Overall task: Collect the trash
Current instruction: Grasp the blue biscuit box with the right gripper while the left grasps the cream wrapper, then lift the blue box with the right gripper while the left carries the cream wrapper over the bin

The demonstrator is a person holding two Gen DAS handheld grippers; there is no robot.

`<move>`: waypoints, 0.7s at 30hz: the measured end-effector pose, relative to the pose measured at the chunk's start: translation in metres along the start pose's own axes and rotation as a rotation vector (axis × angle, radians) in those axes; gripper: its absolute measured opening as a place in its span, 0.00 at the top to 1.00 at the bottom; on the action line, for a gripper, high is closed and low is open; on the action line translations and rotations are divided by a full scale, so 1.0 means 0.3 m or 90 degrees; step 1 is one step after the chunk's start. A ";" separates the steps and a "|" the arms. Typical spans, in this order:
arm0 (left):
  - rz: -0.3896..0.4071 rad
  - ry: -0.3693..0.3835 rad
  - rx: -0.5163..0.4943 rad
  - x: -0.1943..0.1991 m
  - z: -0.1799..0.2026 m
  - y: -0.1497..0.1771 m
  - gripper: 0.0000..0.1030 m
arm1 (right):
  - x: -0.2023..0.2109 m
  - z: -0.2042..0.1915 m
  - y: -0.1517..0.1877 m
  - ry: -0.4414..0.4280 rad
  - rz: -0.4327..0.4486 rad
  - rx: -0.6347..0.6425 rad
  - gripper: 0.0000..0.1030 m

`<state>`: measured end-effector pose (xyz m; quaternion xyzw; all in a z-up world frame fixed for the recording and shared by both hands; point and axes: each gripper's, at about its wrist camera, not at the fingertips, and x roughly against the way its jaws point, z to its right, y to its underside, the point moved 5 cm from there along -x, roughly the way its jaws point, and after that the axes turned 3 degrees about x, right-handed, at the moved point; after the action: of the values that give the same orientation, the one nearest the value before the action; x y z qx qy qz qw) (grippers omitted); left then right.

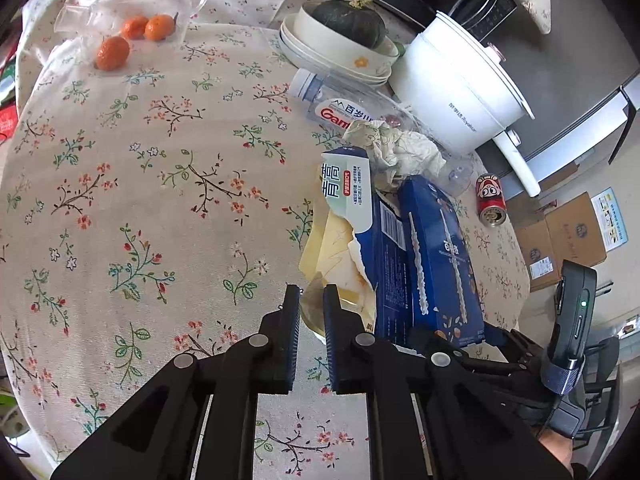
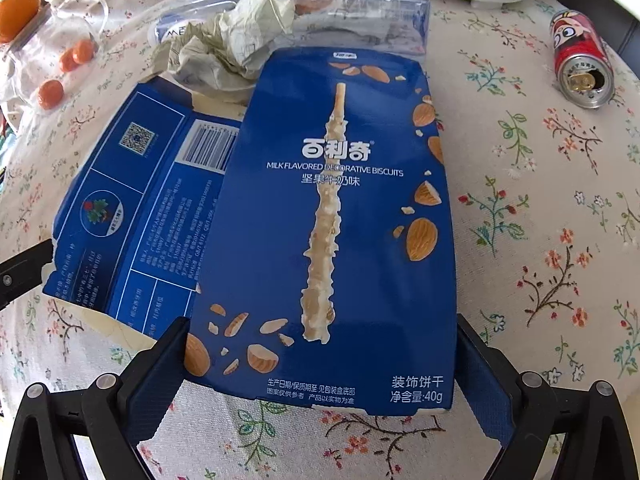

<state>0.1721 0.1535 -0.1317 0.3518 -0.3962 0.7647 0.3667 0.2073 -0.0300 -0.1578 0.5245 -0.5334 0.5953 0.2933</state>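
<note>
A blue biscuit box (image 2: 340, 216) lies flat on the floral tablecloth; my right gripper (image 2: 320, 344) closes on its near end, one finger against each side edge. The box also shows in the left wrist view (image 1: 440, 256). Beside it lies a torn blue and white carton (image 1: 360, 200) over a yellowish wrapper (image 1: 336, 264). My left gripper (image 1: 311, 296) is nearly closed, its jaws on the wrapper's near edge. Crumpled paper (image 2: 236, 44), a clear plastic bottle (image 1: 344, 108) and a red can (image 2: 582, 60) lie beyond.
A white electric pot (image 1: 460, 80), stacked bowls with a green squash (image 1: 348, 24), a glass jug (image 1: 132, 4) and three oranges (image 1: 113, 53) stand at the table's far side. The table edge (image 1: 516, 248) is to the right, with cardboard boxes (image 1: 568, 236) on the floor.
</note>
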 end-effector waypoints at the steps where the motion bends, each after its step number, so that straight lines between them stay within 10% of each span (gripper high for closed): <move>1: 0.007 -0.001 -0.004 0.014 0.002 -0.002 0.93 | -0.004 0.005 0.002 0.000 -0.001 -0.004 0.04; 21: 0.227 -0.001 -0.055 0.408 0.066 -0.047 0.99 | 0.305 0.170 0.038 -0.044 0.120 -0.043 0.08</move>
<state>0.1297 0.1769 -0.0167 0.2608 -0.4851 0.7994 0.2400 0.1872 -0.1002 -0.0817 0.4822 -0.6099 0.5835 0.2345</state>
